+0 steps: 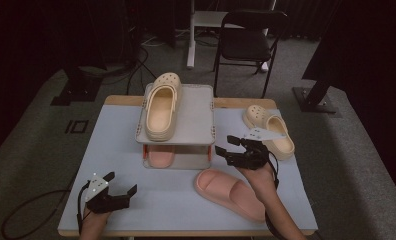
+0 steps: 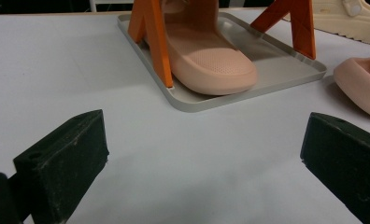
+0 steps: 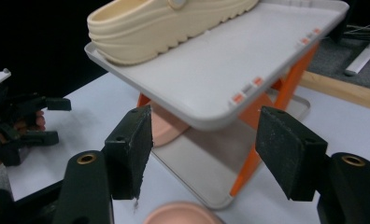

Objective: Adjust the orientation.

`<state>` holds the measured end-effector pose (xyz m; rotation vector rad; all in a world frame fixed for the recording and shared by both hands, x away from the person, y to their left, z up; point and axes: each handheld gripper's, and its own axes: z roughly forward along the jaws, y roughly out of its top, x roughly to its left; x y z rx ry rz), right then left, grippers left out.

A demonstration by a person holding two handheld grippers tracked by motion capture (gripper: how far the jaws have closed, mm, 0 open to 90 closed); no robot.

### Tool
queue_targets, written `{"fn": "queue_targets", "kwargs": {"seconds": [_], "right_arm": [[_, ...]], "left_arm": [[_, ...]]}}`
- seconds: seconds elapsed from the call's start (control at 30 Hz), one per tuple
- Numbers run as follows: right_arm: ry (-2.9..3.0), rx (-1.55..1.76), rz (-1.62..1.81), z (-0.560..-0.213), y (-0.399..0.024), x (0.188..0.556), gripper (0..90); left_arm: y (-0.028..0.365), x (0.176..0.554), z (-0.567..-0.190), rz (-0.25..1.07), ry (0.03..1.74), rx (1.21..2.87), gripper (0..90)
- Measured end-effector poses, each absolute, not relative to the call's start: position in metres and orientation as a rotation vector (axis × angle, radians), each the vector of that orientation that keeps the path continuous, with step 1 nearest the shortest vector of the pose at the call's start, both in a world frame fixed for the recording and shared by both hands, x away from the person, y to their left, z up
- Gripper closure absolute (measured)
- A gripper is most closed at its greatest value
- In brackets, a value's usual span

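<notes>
A grey two-shelf rack on orange legs stands mid-table. A cream clog lies on its top shelf and a pink slide on its bottom tray. A second pink slide lies loose at the front right, and a second cream clog at the right. My right gripper is just right of the rack, above the loose slide, open with nothing between its pads. My left gripper rests at the front left, open and empty.
The rack's near corner and orange leg stand just beyond my right jaws. Bare tabletop stretches left of the rack. A folding chair and stand feet are on the carpet behind the table.
</notes>
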<state>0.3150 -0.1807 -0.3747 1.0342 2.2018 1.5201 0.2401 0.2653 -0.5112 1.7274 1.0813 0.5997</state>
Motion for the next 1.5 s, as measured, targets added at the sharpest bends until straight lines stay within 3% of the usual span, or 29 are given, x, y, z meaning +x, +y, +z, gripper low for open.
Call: {"fn": "queue_targets", "kwargs": {"seconds": [0.7, 1.5], "right_arm": [[2.279, 1.032, 1.496, -0.435, -0.222, 0.300, 36.5], [2.351, 1.119, 1.407, -0.480, -0.249, 0.279, 36.8]], "left_arm": [[0.263, 0.241, -0.513, 0.591, 1.082, 1.730, 0.8], [0.263, 0.240, -0.512, 0.595, 1.080, 1.724, 0.9]]}}
